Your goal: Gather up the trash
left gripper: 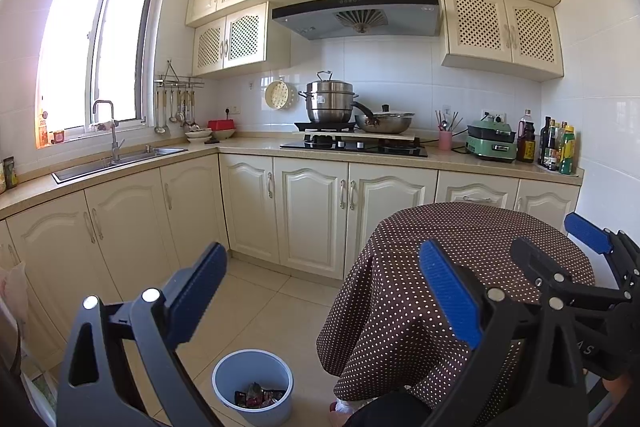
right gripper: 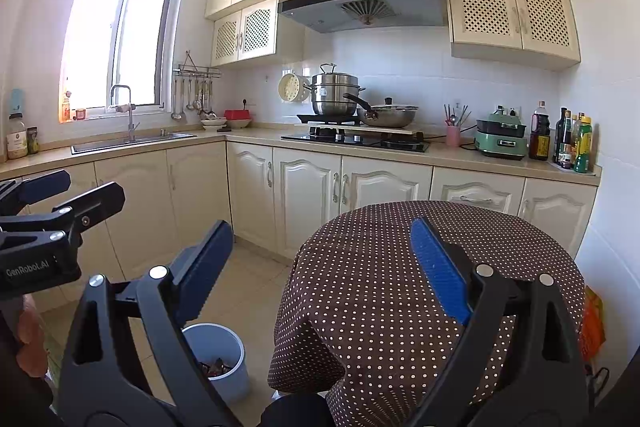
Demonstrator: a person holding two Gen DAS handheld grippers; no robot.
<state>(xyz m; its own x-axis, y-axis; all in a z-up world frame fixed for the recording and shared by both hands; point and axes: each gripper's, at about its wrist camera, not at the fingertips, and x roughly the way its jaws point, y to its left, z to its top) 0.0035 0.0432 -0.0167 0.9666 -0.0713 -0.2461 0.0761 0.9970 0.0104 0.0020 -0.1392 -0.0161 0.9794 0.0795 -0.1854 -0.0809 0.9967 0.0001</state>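
Both grippers up close, held side by side above the floor, nothing between the fingers on either. Left gripper (left gripper: pixel 324 291) has its blue pads spread wide; right gripper (right gripper: pixel 324 267) likewise spread wide, and it also shows at the right edge of the left view, partly cut off by the frame

Largest to smallest:
- cream cabinets (left gripper: pixel 308 215) run in an L under the counter, wall units above; fisheye bends the edges
- round table (right gripper: pixel 400 267) under a brown polka-dot cloth, right of centre, top bare where visible; right gripper's fingers cover part of it, legs hidden by the cloth
- range hood (left gripper: pixel 356 13) over the hob (left gripper: pixel 354 146), steamer pot (left gripper: pixel 328 103) and lidded pan (left gripper: pixel 384 123) on it
- sink (left gripper: pixel 120 161) under the window, window blown out white
- grey-blue trash bin (left gripper: pixel 252 383) on the floor tiles just left of the table, open top. Trash (left gripper: pixel 258 399) already in the bottom: dark crumpled wrappers, individual pieces hard to make out. In the right view the bin is half hidden behind a gripper finger
- bottles (right gripper: pixel 576 143) at the counter's right end, labels unreadable

Bottom edge of both views: dark clothing, cut off
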